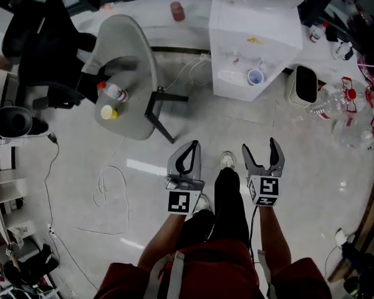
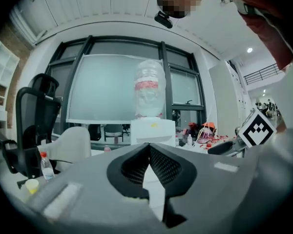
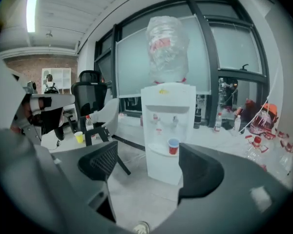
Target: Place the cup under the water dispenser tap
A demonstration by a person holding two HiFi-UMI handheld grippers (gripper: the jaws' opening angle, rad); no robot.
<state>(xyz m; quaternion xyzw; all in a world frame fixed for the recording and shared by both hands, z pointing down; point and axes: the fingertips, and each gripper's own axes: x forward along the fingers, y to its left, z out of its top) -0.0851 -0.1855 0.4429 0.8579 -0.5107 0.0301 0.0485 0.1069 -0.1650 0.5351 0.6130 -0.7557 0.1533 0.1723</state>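
A white water dispenser (image 1: 255, 30) stands ahead with a large bottle on top. A small red cup (image 1: 255, 76) with a blue rim sits on its drip tray, below the two taps. In the right gripper view the same cup (image 3: 173, 146) appears far off between the jaws, on the dispenser (image 3: 168, 106). My right gripper (image 1: 260, 148) is open and empty, held up in the air over the floor. My left gripper (image 1: 192, 147) is beside it, jaws shut on nothing. In the left gripper view the fingertips (image 2: 149, 150) meet, with the dispenser (image 2: 153, 130) beyond.
A grey chair (image 1: 121, 61) at the left carries a water bottle (image 1: 114, 91) and a yellow cup (image 1: 108, 112). A black office chair (image 1: 43, 48) stands further left. A loose cable (image 1: 106, 192) lies on the floor. Empty plastic bottles (image 1: 336, 104) crowd the right side.
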